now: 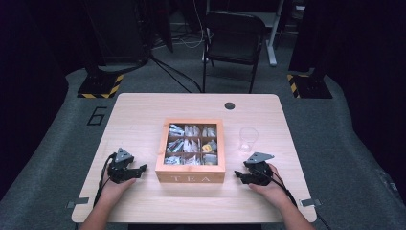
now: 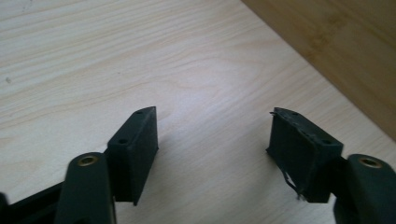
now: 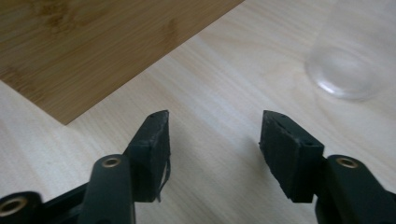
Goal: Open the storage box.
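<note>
We find the left gripper (image 1: 139,169) and right gripper (image 1: 239,175) resting on the desk (image 1: 143,115), jaws parted, holding nothing, flanking the tea box (image 1: 190,178). We advise reaching in from above. The right gripper view adds the clear cup (image 3: 352,65) close by; the high view shows the box's sachets (image 1: 191,145).

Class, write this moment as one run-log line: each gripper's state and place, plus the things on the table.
left gripper: open, empty, left of tea box | right gripper: open, empty, right of box | clear cup: upright, beyond right gripper
</note>
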`<state>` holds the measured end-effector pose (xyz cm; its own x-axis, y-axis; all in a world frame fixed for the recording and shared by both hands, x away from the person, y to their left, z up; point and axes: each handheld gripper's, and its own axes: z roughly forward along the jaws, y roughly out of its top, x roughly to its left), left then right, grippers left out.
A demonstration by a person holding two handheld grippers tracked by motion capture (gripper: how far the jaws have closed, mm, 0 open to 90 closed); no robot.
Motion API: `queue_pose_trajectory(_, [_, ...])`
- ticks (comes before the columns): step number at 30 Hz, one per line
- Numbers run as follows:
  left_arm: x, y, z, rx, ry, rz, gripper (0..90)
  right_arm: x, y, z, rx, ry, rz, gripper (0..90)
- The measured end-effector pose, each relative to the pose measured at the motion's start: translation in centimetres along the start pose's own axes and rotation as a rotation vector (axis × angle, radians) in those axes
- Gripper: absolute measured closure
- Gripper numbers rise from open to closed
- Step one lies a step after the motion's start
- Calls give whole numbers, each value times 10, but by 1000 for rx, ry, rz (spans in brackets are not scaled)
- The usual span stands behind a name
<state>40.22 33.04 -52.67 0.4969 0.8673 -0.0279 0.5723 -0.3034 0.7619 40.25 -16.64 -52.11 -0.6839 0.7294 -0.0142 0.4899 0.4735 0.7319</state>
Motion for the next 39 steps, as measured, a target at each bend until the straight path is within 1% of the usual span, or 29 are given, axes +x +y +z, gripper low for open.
queue_pose_trajectory(1, [-1, 0, 0, -11, -11, -11, 334, 0, 0, -1, -15, -13, -10, 430])
queue_pose_trajectory(2, [-3, 0, 0, -22, -13, -7, 341, 1, 1, -2, -19, -20, -17, 436])
queue_pose_trajectory(3, [-4, 1, 0, -17, -12, 3, 345, 1, 1, -3, -20, -28, -22, 434])
queue_pose_trajectory(4, [-5, 2, 0, -23, -11, 3, 347, 1, 1, -3, -36, -27, -19, 432])
queue_pose_trajectory(5, [-6, 2, -1, -18, -15, 14, 351, 2, 2, -4, -35, -32, -13, 432])
queue_pose_trajectory(6, [-7, 3, -2, -17, -20, 24, 355, 1, 2, -5, -33, -25, -16, 431])
queue_pose_trajectory(7, [-8, 4, -3, -26, -11, 32, 357, 3, 2, -5, -43, -28, -9, 432])
queue_pose_trajectory(8, [-8, 4, -3, -26, -11, 32, 359, 3, 2, -5, -43, -28, -9, 432])
queue_pose_trajectory(11, [-12, 6, -9, -47, -6, 47, 366, 5, 4, -10, -51, -41, -25, 434])
queue_pose_trajectory(12, [-13, 7, -12, -69, -8, 41, 377, 6, 6, -13, -74, -40, -24, 445])
queue_pose_trajectory(13, [-13, 8, -14, -72, -13, 43, 381, 7, 7, -15, -83, -41, -23, 452])
queue_pose_trajectory(15, [-15, 9, -17, -90, -24, 30, 386, 9, 8, -18, -98, -30, -12, 466])
queue_pose_trajectory(16, [-15, 9, -19, -98, -33, 27, 386, 10, 9, -20, -96, -26, -16, 468])
queue_pose_trajectory(17, [-15, 9, -19, -98, -33, 27, 393, 12, 9, -21, -95, -28, -10, 467])
queue_pose_trajectory(18, [-16, 9, -22, -119, -37, 13, 397, 13, 10, -22, -97, -30, -18, 467])
queue_pose_trajectory(19, [-17, 9, -24, -122, -40, 8, 400, 14, 10, -24, -106, -33, -25, 467])
queue_pose_trajectory(20, [-18, 9, -25, -132, -39, 9, 403, 15, 10, -25, -112, -31, -32, 467])
queue_pose_trajectory(21, [-18, 9, -25, -132, -39, 9, 404, 16, 10, -26, -121, -26, -26, 468])
queue_pose_trajectory(22, [-20, 9, -28, -139, -31, 23, 404, 16, 11, -28, -129, -24, -32, 469])
queue_pose_trajectory(24, [-22, 9, -30, -146, -25, 30, 407, 16, 11, -30, -146, -19, -35, 468])
queue_pose_trajectory(25, [-22, 9, -30, -150, -24, 31, 407, 17, 11, -31, -154, -15, -23, 469])
queue_pose_trajectory(26, [-23, 9, -31, -153, -23, 32, 407, 17, 12, -32, -156, -9, -25, 469])
queue_pose_trajectory(28, [-23, 10, -32, -164, -27, 35, 408, 18, 12, -33, -164, 0, -13, 471])
queue_pose_trajectory(31, [-25, 10, -35, -183, -39, 23, 408, 20, 13, -35, -178, 8, -21, 475])
queue_pose_trajectory(32, [-25, 10, -36, -188, -39, 26, 409, 21, 14, -36, -185, 10, -24, 477])
queue_pose_trajectory(33, [-27, 10, -36, -201, -40, 15, 410, 22, 14, -37, -186, 11, -20, 477])
queue_pose_trajectory(34, [-27, 11, -38, -196, -49, 17, 411, 23, 15, -38, -186, 10, -30, 480])
queue_pose_trajectory(36, [-28, 11, -39, -200, -58, 16, 414, 26, 18, -40, -180, -3, -39, 493])
queue_pose_trajectory(39, [-29, 12, -41, -204, -64, 17, 415, 29, 21, -44, -197, 5, -35, 509])
